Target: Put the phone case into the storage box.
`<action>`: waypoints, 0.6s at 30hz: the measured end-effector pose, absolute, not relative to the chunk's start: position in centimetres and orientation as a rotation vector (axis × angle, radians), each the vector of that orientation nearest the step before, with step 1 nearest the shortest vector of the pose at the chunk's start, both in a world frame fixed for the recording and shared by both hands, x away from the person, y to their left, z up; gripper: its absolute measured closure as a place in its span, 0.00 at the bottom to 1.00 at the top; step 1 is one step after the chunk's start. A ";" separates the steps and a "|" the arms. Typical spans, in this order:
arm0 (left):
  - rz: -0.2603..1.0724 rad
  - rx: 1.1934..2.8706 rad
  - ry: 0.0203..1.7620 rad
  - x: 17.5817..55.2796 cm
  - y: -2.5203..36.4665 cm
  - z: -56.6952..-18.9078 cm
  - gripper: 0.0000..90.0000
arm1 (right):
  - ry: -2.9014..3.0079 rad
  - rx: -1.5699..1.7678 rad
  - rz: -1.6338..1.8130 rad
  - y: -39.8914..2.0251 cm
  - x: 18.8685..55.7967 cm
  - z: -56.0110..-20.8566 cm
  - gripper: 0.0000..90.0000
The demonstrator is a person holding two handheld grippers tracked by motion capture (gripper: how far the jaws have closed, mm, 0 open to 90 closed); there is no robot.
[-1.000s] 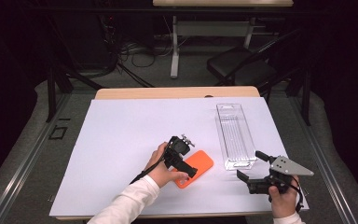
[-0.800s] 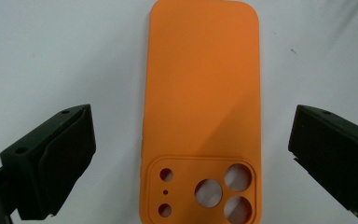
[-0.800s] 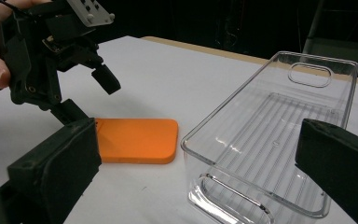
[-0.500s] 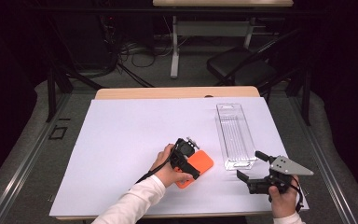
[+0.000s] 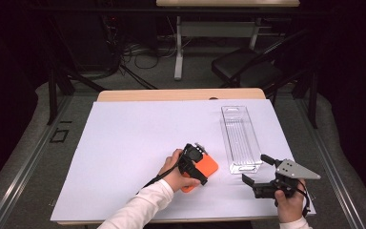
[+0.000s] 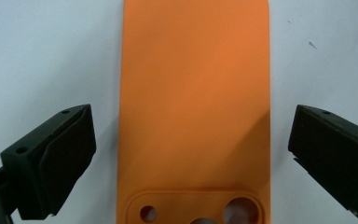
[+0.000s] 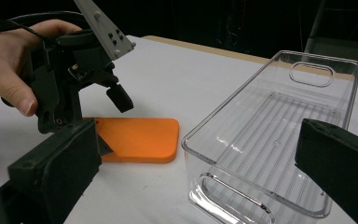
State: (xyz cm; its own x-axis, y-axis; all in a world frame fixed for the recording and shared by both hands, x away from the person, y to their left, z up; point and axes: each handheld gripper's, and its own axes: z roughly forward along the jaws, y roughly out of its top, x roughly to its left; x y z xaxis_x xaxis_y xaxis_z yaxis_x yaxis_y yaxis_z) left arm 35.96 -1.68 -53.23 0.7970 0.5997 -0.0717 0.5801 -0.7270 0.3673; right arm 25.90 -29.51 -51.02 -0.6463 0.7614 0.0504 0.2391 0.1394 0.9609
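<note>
While no writing reads, left gripper (image 6: 191,149) fingers spread astride orange phone case (image 6: 196,93), right gripper (image 7: 205,172) fingers released.

I see white sleeve (image 5: 138,207), black grippers w/ ribbed pads (image 6: 70,154), grey 3-corner plate (image 5: 296,169) w/ screws behind right jaws, black cable (image 5: 159,175).

The clear plastic bin (image 5: 240,140) is standing along the right side of the white table cover (image 5: 133,138), blocking passage there. Just left of it, the orange phone case (image 5: 204,169) is lying flat, with the left gripper (image 5: 194,162) hovering over it, jaws spread wide of its edges. The right gripper (image 5: 257,174) is sitting open near the bin's near end. The cover's left half is lying bare.
</note>
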 end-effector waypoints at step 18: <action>0.056 2.630 0.896 36.1 -2.4 -54.1 0.01 | 1.973 0.960 1.523 -29.5 25.9 -51.0 0.00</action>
